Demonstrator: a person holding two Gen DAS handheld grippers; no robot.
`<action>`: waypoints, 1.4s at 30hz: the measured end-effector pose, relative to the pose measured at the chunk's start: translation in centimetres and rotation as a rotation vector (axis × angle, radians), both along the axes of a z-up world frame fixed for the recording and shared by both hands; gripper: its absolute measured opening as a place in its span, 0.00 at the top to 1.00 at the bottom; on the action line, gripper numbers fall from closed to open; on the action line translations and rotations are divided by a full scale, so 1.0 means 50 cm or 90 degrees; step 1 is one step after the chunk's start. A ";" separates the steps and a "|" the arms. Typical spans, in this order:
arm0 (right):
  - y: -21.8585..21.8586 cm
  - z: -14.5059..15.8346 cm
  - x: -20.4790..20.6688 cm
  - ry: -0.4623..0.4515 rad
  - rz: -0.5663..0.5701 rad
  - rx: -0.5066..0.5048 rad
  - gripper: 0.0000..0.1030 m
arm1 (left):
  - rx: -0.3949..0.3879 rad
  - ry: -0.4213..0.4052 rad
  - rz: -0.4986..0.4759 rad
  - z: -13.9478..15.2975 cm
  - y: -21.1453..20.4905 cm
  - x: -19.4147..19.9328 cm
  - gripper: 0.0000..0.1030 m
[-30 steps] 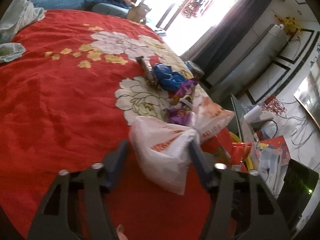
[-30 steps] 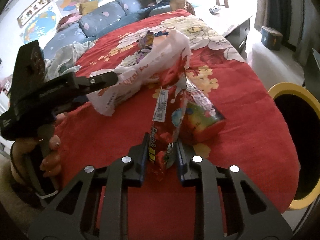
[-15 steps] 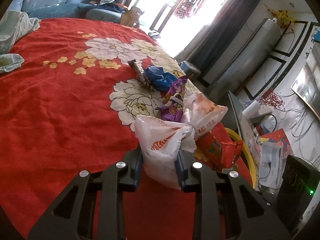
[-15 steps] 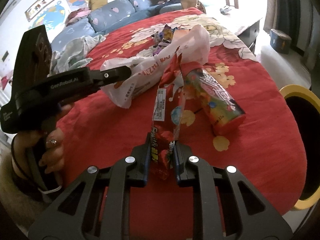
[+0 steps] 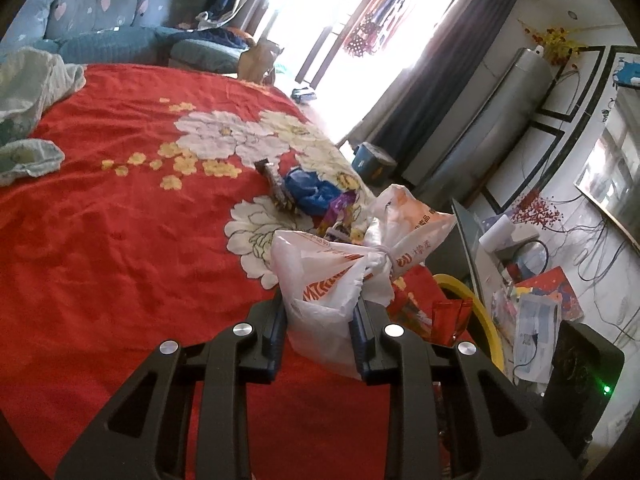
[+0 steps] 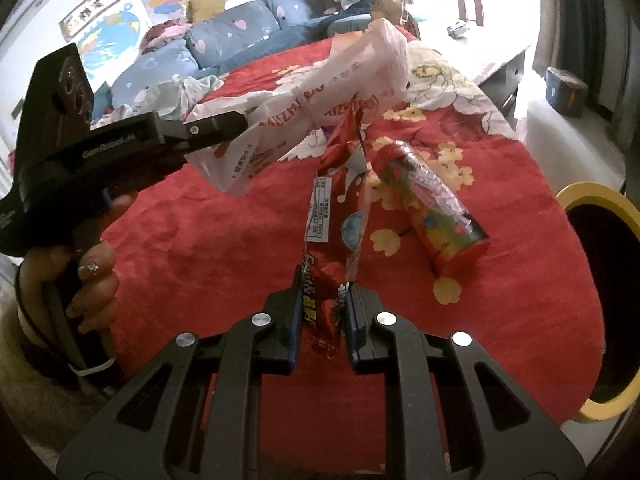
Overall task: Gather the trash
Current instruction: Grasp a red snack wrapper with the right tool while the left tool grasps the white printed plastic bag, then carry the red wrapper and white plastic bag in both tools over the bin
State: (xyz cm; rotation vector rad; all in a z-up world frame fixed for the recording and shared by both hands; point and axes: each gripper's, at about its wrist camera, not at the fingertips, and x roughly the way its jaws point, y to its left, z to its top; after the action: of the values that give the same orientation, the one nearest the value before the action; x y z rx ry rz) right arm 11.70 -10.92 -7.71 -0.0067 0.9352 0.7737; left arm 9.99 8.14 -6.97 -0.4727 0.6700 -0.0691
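Note:
My left gripper (image 5: 320,312) is shut on a knotted white plastic bag (image 5: 336,276) with orange print and holds it above the red flowered table cloth (image 5: 120,220). The bag also shows in the right wrist view (image 6: 312,108), with the left gripper (image 6: 224,128) at the left. My right gripper (image 6: 322,300) is shut on a red snack wrapper (image 6: 336,216) and holds it upright. A red and yellow snack tube (image 6: 432,212) lies on the cloth to the right of the wrapper. A brown wrapper (image 5: 276,184), a blue wrapper (image 5: 308,192) and a purple wrapper (image 5: 340,212) lie beyond the bag.
A yellow-rimmed bin (image 6: 600,296) stands off the table's right edge; its rim also shows in the left wrist view (image 5: 476,308). Crumpled cloth (image 5: 28,120) lies at the far left. A sofa (image 5: 100,32) stands behind the table. Clutter and cables (image 5: 528,292) cover the floor.
My left gripper closed on the white bag and lifted it off the cloth. My right gripper raised the red wrapper; the snack tube stayed on the cloth.

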 end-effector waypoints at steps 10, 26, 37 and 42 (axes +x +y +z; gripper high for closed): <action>-0.041 0.044 0.001 -0.028 -0.025 0.022 0.88 | 0.028 -0.031 -0.004 0.050 -0.022 -0.020 0.75; -0.122 0.082 0.040 -0.046 -0.089 0.051 0.88 | 0.043 -0.059 -0.029 0.087 -0.058 -0.031 0.75; -0.180 0.091 0.069 -0.051 -0.136 0.067 0.88 | 0.056 -0.064 -0.048 0.096 -0.087 -0.026 0.75; -0.205 0.095 0.078 -0.054 -0.160 0.074 0.88 | 0.061 -0.066 -0.060 0.099 -0.105 -0.021 0.75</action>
State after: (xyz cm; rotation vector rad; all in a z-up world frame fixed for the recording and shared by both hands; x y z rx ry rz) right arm 15.61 -21.17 -2.96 0.1758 0.7911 0.5891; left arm 8.95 2.87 -2.01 -0.3429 0.5911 -0.1495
